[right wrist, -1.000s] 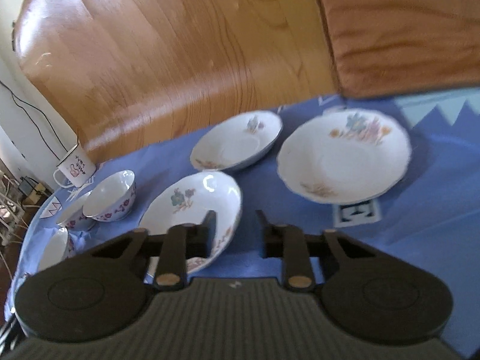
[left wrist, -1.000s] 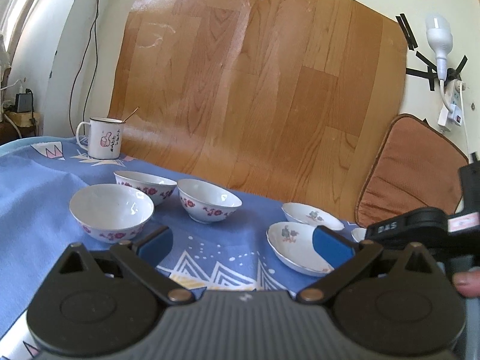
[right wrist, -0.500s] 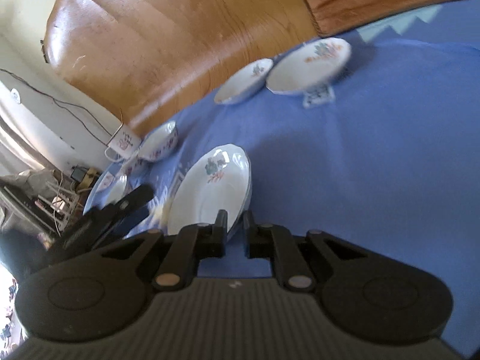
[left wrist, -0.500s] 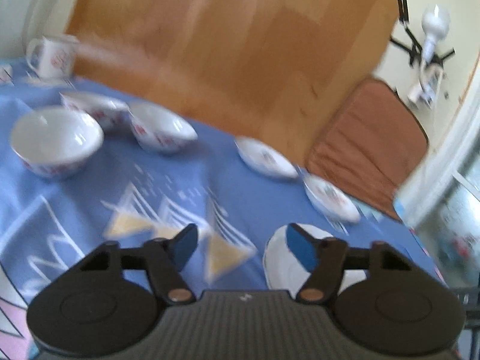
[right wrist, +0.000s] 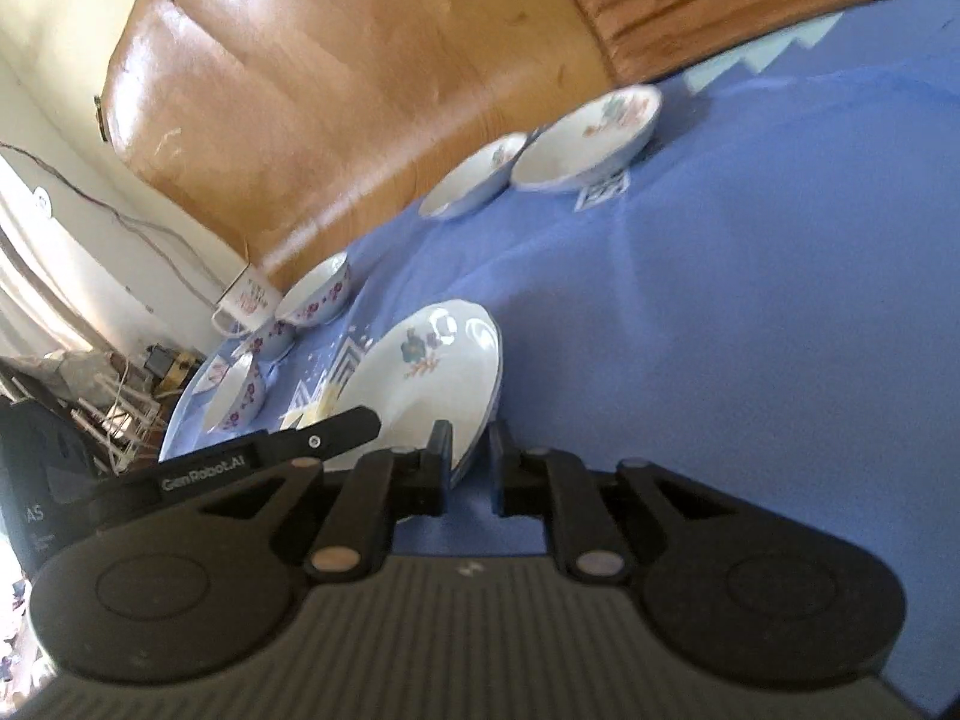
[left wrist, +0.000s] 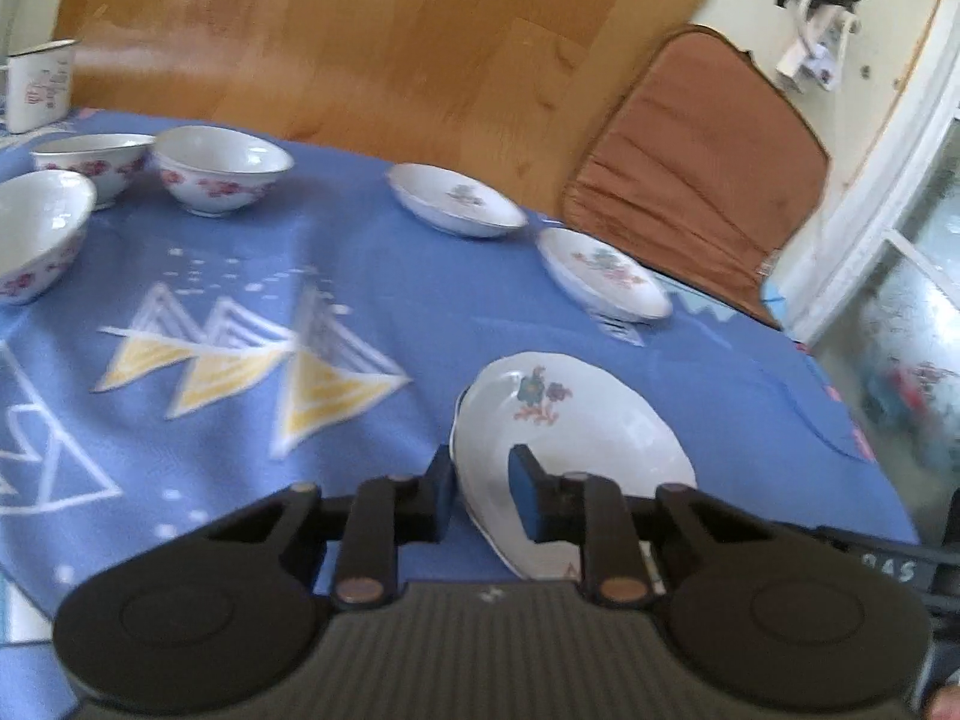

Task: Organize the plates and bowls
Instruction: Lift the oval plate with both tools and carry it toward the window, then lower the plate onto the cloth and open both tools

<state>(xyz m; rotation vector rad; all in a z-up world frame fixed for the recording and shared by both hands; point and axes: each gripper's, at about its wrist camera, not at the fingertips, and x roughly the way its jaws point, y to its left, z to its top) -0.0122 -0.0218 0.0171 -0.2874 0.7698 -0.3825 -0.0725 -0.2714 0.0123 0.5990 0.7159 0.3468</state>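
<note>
Two handheld grippers meet at one flowered plate (left wrist: 570, 438) on a tabletop (left wrist: 420, 300) covered in a blue patterned cloth. The left gripper (left wrist: 480, 495) has its blue-padded fingers (left wrist: 523, 501) straddling the plate's near rim, one finger outside and one over the dish, with a gap showing, so it looks not fully clamped. The right gripper (right wrist: 469, 468) has its black fingers drawn narrowly together on the same plate's edge (right wrist: 420, 384), apparently grasping it, and the plate appears tilted up off the cloth. Ahead of the left gripper and to its right lie two more shallow flowered plates, one (left wrist: 603, 273) nearer and one (left wrist: 456, 201) farther, close together. Ahead and to its left stand three red-flowered bowls: one (left wrist: 222, 171) at the far side, one (left wrist: 90, 162) beside it and one (left wrist: 39, 234) nearest the cloth's left edge. A white enamel mug (left wrist: 42, 87) stands beyond the bowls, against a wood-grain board (left wrist: 360, 36). A brown cushion (left wrist: 702, 162) leans beyond the plates.
</note>
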